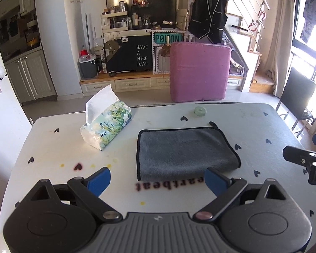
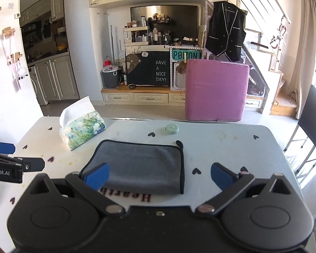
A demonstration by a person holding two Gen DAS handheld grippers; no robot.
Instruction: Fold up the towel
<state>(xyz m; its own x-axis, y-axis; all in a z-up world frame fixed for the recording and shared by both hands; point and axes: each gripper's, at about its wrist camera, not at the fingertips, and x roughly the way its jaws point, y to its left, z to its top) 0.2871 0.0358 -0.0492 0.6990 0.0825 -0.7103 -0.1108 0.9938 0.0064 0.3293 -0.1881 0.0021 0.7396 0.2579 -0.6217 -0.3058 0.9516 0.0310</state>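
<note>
Left wrist view | grey towel [image 1: 186, 152] centre frame, folded over, flat on worktop [image 1: 52, 147] | left gripper [image 1: 158, 181], right gripper [image 2: 160, 176] jaws wide, empty | likely further fold left

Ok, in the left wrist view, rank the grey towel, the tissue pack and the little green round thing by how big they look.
Largest to smallest:
1. Grey microfibre towel with black trim, lying folded on the table.
2. Floral-printed soft tissue pack, clearly smaller.
3. Pale green round disc, smallest by far, though it sits farthest from the camera.
</note>
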